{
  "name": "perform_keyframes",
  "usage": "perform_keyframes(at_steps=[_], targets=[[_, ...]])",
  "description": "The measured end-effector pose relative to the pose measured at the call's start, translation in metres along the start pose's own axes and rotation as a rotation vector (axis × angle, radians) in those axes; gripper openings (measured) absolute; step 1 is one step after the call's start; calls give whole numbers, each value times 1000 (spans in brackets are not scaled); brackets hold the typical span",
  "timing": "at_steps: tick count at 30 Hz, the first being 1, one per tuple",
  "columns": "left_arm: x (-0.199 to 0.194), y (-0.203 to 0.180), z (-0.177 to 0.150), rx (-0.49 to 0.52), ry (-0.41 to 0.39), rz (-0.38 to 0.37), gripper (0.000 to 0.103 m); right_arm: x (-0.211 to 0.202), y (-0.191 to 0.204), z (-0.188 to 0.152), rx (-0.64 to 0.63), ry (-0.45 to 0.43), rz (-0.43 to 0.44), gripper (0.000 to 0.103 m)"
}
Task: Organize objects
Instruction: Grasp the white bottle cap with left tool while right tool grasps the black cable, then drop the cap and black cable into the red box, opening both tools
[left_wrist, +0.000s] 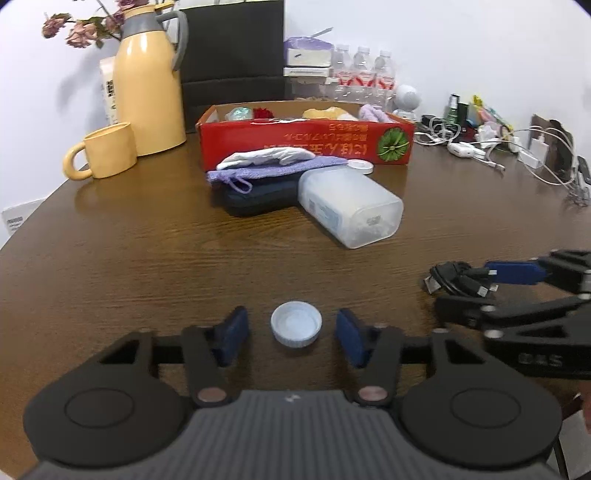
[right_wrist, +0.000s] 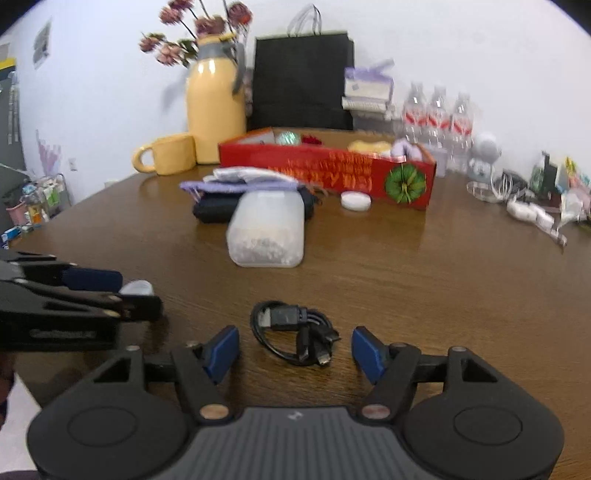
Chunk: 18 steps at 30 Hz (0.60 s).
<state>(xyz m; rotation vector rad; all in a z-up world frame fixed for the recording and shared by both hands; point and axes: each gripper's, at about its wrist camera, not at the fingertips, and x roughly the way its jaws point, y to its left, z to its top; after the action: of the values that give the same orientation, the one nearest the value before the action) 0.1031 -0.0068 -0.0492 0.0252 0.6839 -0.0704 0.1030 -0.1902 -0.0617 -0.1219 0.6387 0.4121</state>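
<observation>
My left gripper (left_wrist: 291, 332) is open, its blue pads on either side of a small white bottle cap (left_wrist: 295, 324) that lies open side up on the brown table (left_wrist: 147, 258). My right gripper (right_wrist: 295, 350) is open around a coiled black USB cable (right_wrist: 295, 336) on the table. The cable also shows in the left wrist view (left_wrist: 458, 280), with the right gripper (left_wrist: 491, 291) beside it. A red cardboard box (left_wrist: 306, 142) holding several items stands farther back. A clear plastic jar (left_wrist: 349, 206) lies on its side before it.
A purple cloth (left_wrist: 273, 170) and white cloth lie on a dark pouch (left_wrist: 258, 197) by the box. A white lid (left_wrist: 360, 166), yellow jug (left_wrist: 147, 85), yellow mug (left_wrist: 107, 151), black bag (left_wrist: 232, 55), water bottles (left_wrist: 364, 74) and tangled chargers (left_wrist: 517, 147) ring the back.
</observation>
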Motion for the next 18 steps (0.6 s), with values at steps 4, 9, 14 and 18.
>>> perform_keyframes(at_steps=[4, 9, 14, 18], targets=[[-2, -3, 2, 25, 14, -17, 30, 3, 3, 2, 12, -6, -19, 58], [-12, -3, 0, -9, 22, -91, 30, -12, 5, -1, 17, -6, -6, 44], [-19, 12, 27, -70, -21, -245, 30, -32, -9, 17, 50, -65, 0, 44], [-12, 34, 101, -26, -138, -237, 30, -26, -26, 71, 18, -139, 58, 44]])
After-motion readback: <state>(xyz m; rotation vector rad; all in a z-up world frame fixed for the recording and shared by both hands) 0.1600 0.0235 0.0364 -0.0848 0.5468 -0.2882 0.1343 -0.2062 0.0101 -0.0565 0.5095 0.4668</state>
